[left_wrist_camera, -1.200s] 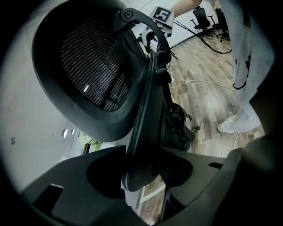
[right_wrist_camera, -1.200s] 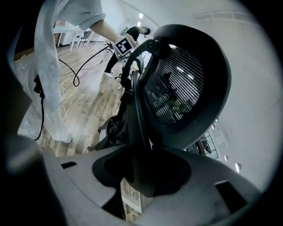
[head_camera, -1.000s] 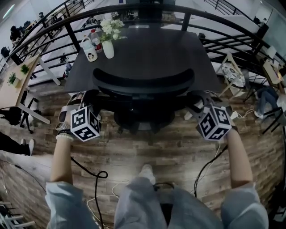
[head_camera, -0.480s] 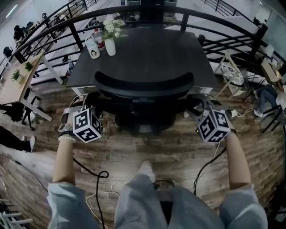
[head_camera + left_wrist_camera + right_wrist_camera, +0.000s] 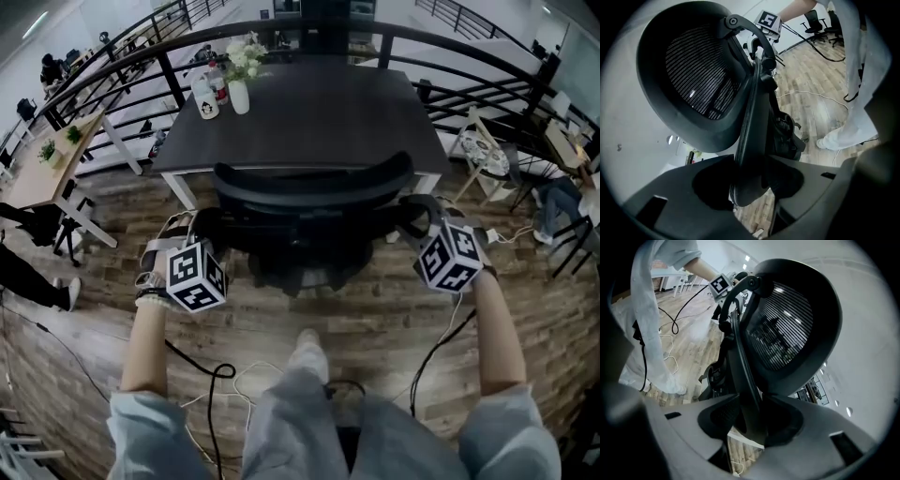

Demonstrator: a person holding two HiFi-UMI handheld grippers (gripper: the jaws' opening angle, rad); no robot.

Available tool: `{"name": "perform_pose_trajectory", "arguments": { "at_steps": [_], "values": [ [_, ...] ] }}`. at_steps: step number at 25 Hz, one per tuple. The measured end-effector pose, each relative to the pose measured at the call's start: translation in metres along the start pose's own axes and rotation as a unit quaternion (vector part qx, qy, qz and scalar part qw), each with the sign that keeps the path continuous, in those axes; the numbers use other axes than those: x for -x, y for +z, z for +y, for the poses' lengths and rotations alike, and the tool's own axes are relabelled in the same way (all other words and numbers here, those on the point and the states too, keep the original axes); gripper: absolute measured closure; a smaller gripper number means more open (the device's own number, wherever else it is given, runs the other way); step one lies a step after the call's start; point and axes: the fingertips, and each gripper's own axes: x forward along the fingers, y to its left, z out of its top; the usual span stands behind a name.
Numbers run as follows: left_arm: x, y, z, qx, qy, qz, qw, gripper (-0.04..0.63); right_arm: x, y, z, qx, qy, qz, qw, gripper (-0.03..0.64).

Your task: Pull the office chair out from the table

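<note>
By the worktop [image 5: 309,112], mid-pull: office chair [image 5: 309,183] armrests [image 5: 749,140] pinched in just-tightened left claw [image 5: 753,180] and just-eased right claw [image 5: 751,423]; next, likely hauling straight further back.

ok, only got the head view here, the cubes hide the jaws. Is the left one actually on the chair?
Observer: Yes. The left gripper view shows the left gripper closed on the left armrest.
Operator: And the right?
Observer: Same there. The right gripper clamps the right armrest.
Operator: Is the back solid?
Observer: No, the backrest is see-through mesh in a black rim.
</note>
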Motion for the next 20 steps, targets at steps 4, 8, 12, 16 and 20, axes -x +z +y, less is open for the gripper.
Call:
{"name": "perform_pose_trajectory", "arguments": {
  "at_steps": [4, 8, 12, 16, 20],
  "values": [
    [0.03, 0.009, -0.03, 0.007, -0.002, -0.001, 1.0, 0.407, 0.019, -0.003, 0.016, 0.001, -0.002, -0.003, 1.0, 0.457],
    [0.055, 0.017, -0.056, 0.016, 0.009, 0.01, 0.9998, 0.408, 0.039, -0.006, 0.033, 0.001, -0.011, -0.01, 1.0, 0.453],
    [0.068, 0.021, -0.081, -0.008, 0.001, 0.042, 0.9991, 0.42, 0.057, -0.008, 0.05, 0.003, -0.009, -0.007, 1.0, 0.453],
    [0.082, 0.026, -0.1, -0.022, -0.005, 0.052, 0.9984, 0.437, 0.074, -0.006, 0.069, 0.002, -0.008, -0.001, 1.0, 0.451],
    [0.097, 0.023, -0.113, -0.021, -0.008, 0.049, 0.9985, 0.439, 0.088, -0.001, 0.082, 0.005, -0.004, 0.002, 1.0, 0.451]
  ]
}}
